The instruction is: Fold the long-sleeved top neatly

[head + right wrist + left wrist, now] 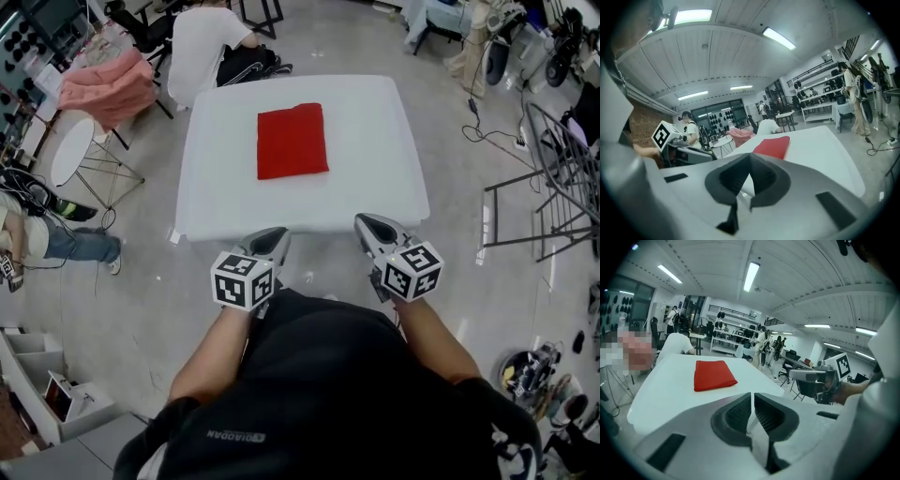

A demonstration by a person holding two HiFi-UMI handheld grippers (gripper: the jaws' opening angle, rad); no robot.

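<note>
- A head camera looks steeply down on a white table (375,187) in a busy workshop.
- The long-sleeved top (292,141), bright red, lies folded into a neat flat rectangle near the middle of the table, a little toward the far edge.
- The left gripper (272,236) hovers at the table's near edge, well apart from the top. Its jaws are drawn together with only a thin slit between them, and they grasp nothing.
- The right gripper (368,225) hovers beside it at the same near edge. Its jaws are clenched fully together and are empty.
- Both grippers point across the table toward the top.
- Beyond the far edge, a person in a white shirt (202,42) sits bent forward.
- To the far left, a pink garment (108,89) is draped over a chair.
</note>
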